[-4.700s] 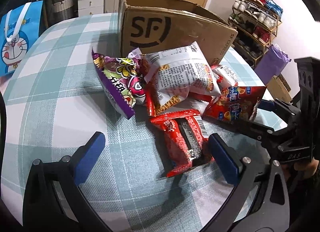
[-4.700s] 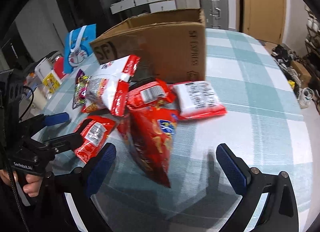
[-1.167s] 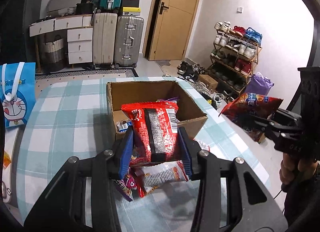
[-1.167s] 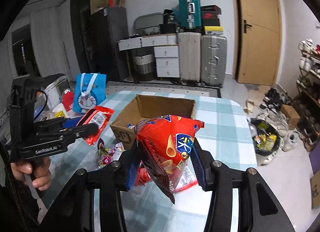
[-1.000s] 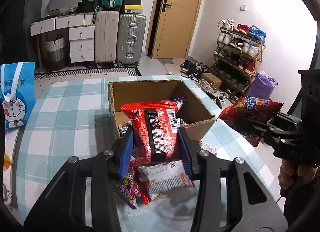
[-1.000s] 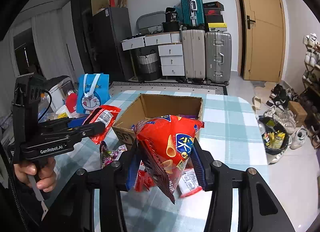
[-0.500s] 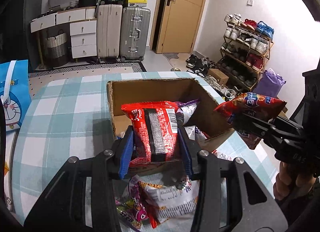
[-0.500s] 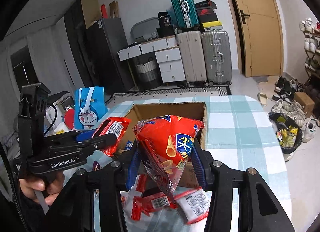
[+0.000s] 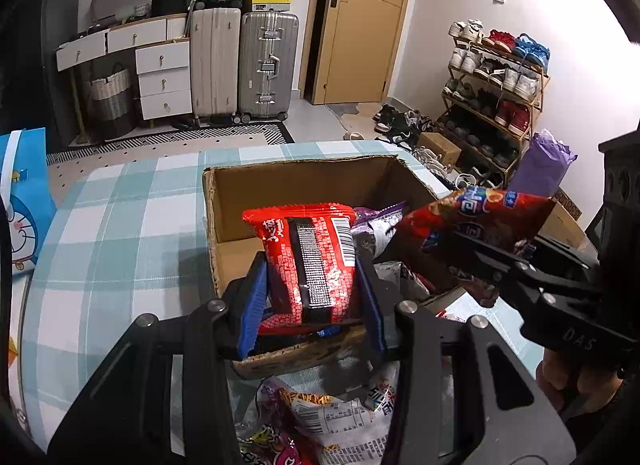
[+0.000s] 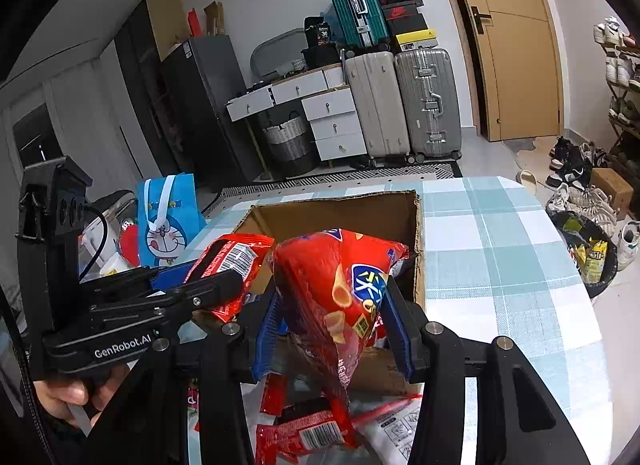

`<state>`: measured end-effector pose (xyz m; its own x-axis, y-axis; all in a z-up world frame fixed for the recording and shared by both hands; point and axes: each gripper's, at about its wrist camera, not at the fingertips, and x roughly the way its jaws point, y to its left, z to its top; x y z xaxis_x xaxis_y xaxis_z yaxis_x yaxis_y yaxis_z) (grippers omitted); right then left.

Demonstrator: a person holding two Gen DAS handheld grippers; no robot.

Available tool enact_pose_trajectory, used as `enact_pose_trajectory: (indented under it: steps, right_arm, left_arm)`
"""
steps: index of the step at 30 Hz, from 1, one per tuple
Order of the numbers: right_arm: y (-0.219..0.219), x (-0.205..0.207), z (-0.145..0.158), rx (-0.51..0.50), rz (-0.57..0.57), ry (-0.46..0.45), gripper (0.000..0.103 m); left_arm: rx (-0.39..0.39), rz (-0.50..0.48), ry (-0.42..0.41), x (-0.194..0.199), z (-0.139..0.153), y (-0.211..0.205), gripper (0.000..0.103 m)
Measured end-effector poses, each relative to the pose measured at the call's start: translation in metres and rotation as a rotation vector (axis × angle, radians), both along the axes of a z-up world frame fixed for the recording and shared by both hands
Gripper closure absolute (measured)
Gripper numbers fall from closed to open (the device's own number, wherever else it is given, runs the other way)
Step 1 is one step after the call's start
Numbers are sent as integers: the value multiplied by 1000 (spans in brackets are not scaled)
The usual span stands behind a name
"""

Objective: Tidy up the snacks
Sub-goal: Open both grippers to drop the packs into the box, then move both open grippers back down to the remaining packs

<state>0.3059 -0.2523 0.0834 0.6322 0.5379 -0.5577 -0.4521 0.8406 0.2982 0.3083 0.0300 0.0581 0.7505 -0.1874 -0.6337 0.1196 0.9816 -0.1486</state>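
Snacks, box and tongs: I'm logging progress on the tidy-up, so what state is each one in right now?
Brown cardboard box: open, partly filled.
Red noodle packet with black stripe: clamped upright in left tongs, over the box.
Red chip bag with blue logo: clamped in right tongs, over the box's near edge.
Purple foil packet: lying in the box.
White printed snack bag: loose on the checked tablecloth.

My red packet (image 9: 310,261) hides much of the box (image 9: 224,201) floor; the loose snacks (image 9: 320,425) below run off the bottom edge, and their print is too blurred to read.
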Motion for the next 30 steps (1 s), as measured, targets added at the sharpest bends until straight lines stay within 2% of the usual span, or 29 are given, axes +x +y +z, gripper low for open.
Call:
enact_pose_trajectory:
  steps: [11, 21, 23, 26, 28, 30]
  right_arm:
    - [-2, 5, -5, 4, -40, -24, 55]
    - [-1, 8, -13, 13, -23, -30, 56]
    - [-2, 9, -13, 15, -18, -29, 55]
    - [-6, 6, -10, 2, -21, -31, 44]
    - [-12, 2, -6, 0, -31, -39, 18]
    - [-22, -4, -1, 9, -50, -36, 9]
  left_arm:
    - [11, 1, 4, 11, -6, 0, 63]
    - [18, 8, 31, 27, -21, 6, 63]
    - [20, 23, 40, 27, -22, 7, 59]
    - [-7, 1, 44, 23, -20, 8, 49]
    - [-6, 1, 27, 14, -15, 9, 28]
    - [-23, -3, 5, 5, -9, 11, 22]
